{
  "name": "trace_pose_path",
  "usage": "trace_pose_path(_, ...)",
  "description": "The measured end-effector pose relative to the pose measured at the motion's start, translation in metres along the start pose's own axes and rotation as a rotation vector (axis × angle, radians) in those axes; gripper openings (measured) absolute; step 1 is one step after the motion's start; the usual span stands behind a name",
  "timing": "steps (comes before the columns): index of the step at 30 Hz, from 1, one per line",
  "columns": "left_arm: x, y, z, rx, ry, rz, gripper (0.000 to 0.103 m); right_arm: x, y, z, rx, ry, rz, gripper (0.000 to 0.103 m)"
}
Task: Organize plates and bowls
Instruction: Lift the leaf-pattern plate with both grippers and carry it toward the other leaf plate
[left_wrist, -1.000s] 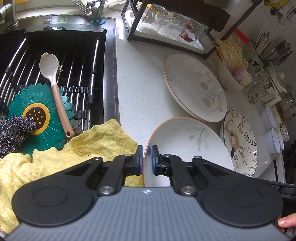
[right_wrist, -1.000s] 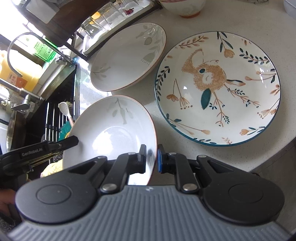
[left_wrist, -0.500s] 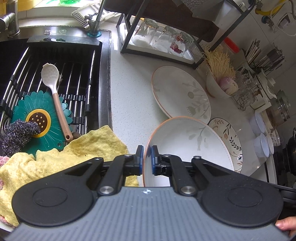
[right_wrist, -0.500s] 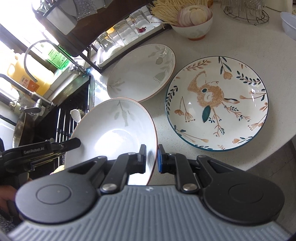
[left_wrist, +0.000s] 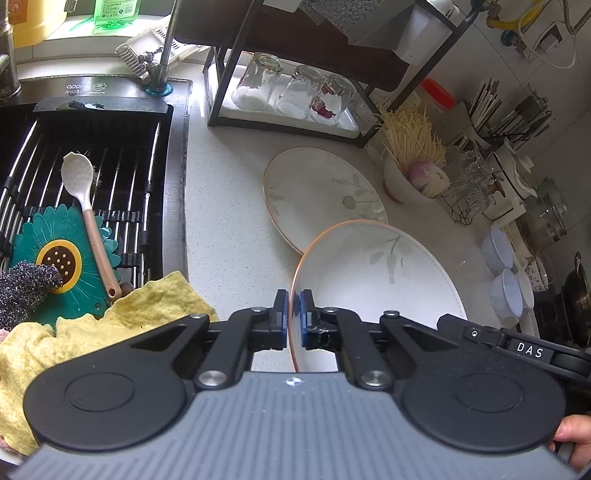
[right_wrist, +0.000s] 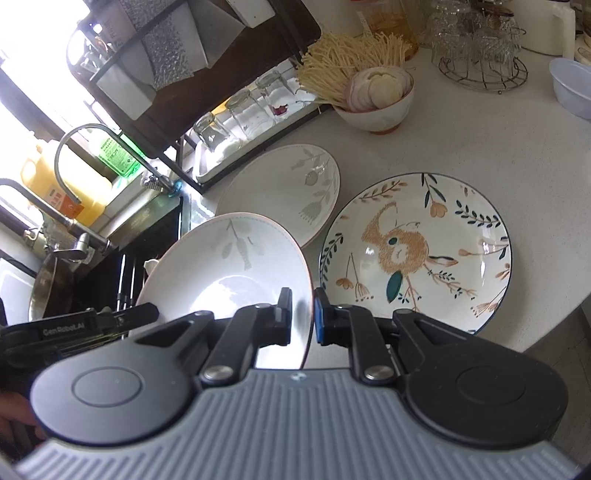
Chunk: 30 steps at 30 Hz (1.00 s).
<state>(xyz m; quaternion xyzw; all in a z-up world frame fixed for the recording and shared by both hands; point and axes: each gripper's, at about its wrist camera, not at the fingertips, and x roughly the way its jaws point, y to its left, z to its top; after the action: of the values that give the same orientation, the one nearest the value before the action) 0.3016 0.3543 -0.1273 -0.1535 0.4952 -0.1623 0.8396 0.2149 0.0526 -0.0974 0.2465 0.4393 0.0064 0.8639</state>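
Both grippers pinched opposite rims of a white leaf-patterned bowl (left_wrist: 376, 273), the left gripper (left_wrist: 291, 319) and the right gripper (right_wrist: 303, 317) each clamped narrowly on its edge, holding it above the counter (left_wrist: 229, 206) beside a matching plate (left_wrist: 317, 192) and a bird-patterned plate (right_wrist: 417, 251).

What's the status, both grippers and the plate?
Left gripper and right gripper both shut on rim of white leaf plate, plate in the air. Matching plate and bird plate on counter ahead. Nothing blocking.
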Motion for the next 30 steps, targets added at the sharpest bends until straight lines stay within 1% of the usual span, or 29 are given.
trace_pose_path(5,0.009,-0.014,0.003,0.004,0.015,-0.012,0.007,-0.004,-0.014,0.008,0.019,-0.017,-0.005,0.015)
trace_pose_path(13,0.038,-0.046,0.006,-0.003,0.038,-0.054,0.006,-0.014,-0.042,0.030,0.004,-0.050,-0.053,0.015)
trace_pose_path(21,0.072,-0.072,0.005,-0.017,0.061,-0.071,0.006,-0.005,-0.078,0.045,-0.004,-0.015,-0.104,0.015)
trace_pose_path(27,0.097,-0.083,0.002,-0.056,0.083,-0.065,0.006,0.011,-0.099,0.052,-0.010,0.033,-0.130,0.015)
trace_pose_path(30,0.107,-0.089,0.000,-0.056,0.092,-0.043,0.006,0.019,-0.106,0.058,-0.027,0.047,-0.136,0.016)
